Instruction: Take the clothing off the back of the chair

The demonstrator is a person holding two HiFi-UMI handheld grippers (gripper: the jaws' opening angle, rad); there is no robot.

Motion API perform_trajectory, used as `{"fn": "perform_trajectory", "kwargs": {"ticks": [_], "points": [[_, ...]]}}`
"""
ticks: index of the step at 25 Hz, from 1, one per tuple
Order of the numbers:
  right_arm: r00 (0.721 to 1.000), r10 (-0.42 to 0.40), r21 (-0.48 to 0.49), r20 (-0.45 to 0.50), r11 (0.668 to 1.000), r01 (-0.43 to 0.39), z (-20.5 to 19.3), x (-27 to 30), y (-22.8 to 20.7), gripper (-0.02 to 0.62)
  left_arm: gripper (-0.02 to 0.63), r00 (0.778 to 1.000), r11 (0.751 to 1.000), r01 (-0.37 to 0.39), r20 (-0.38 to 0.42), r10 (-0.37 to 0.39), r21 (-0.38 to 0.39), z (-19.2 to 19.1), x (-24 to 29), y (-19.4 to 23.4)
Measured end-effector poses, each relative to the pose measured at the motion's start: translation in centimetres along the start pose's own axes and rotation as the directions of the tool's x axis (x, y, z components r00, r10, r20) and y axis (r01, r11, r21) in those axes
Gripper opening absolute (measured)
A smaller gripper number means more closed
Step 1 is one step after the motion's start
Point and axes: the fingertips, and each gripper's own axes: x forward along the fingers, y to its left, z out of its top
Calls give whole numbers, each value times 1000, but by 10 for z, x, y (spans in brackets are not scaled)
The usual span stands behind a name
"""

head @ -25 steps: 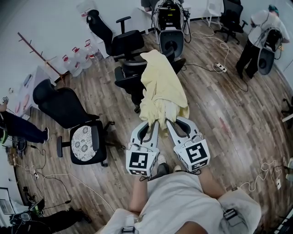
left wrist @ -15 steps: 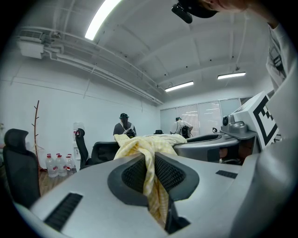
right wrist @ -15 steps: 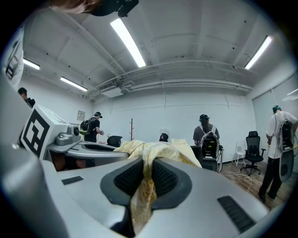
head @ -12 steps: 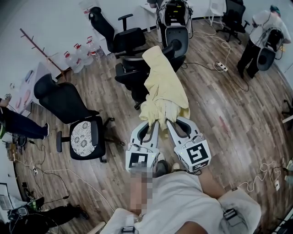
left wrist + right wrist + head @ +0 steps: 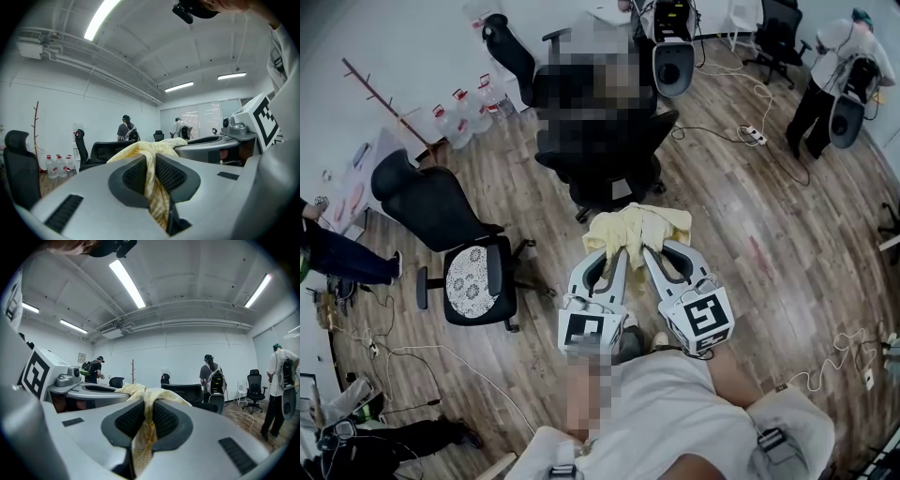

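Clothing (image 5: 639, 223), pale yellow, bunched up clear of the black chair (image 5: 614, 178), held above the wood floor (image 5: 750, 234), left gripper (image 5: 617, 251) and right gripper (image 5: 647, 251) side by side, each clamped on its near edge

yellow clothing (image 5: 637, 225): bunched, hung apart from the black chair (image 5: 614, 159) | left gripper (image 5: 617, 253): pinched its near edge | right gripper (image 5: 647, 253): pinched it just beside | both: side by side above the wooden floor (image 5: 750, 225) | cushioned chair (image 5: 478, 291): stood at left

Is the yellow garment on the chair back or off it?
Off: the garment hangs bunched from the left tongs and right tongs, nothing draped on the chair.
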Motion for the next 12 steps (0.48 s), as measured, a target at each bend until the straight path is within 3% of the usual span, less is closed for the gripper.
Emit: {"fn": "perform_trajectory", "kwargs": {"ticks": [12], "points": [[1000, -2, 6, -1, 1000, 2, -1, -6, 1, 51, 58, 1000, 1000, 5, -2, -5, 2, 0, -3, -5]]}}
